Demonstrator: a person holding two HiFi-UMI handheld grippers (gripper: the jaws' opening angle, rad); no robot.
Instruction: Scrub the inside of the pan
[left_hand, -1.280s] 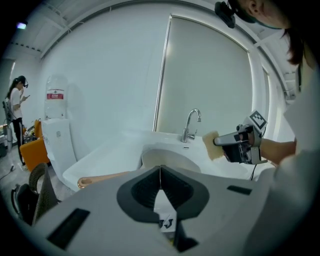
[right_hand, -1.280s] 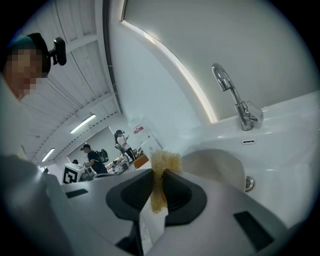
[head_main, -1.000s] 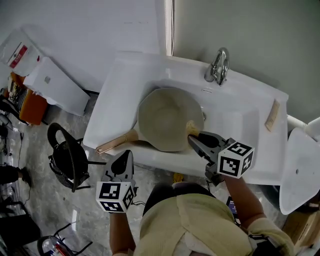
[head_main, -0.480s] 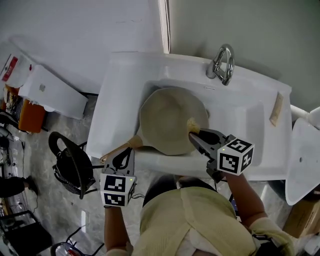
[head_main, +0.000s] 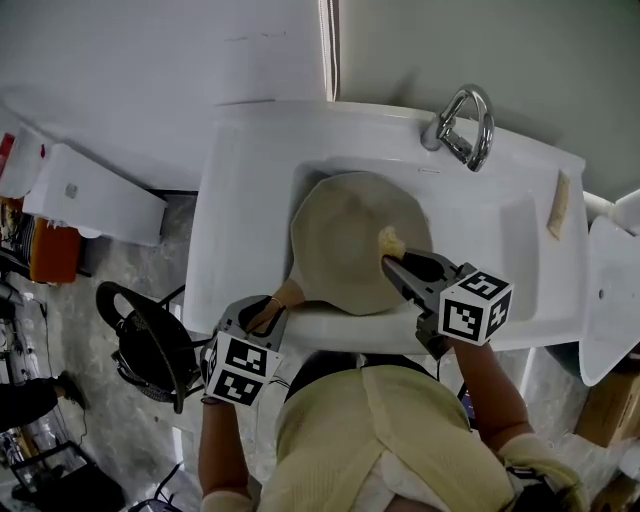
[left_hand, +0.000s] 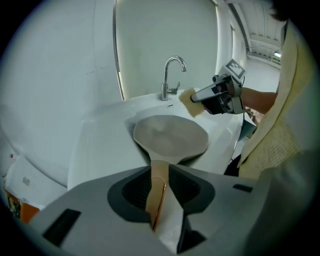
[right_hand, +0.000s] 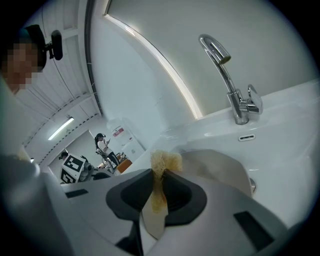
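Lying in the sink, the pan points its handle near-left, right between the left gripper's jaws, which have just been opening and don't pinch it. The right gripper, clamped on the sponge, hovers over the pan's right side.

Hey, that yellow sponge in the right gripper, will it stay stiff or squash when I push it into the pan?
Probably squashes: the sponge is pinched thin where the right gripper clamps it and puffs out beyond the tips. It looks porous, so likely light and floppy at its free edge.
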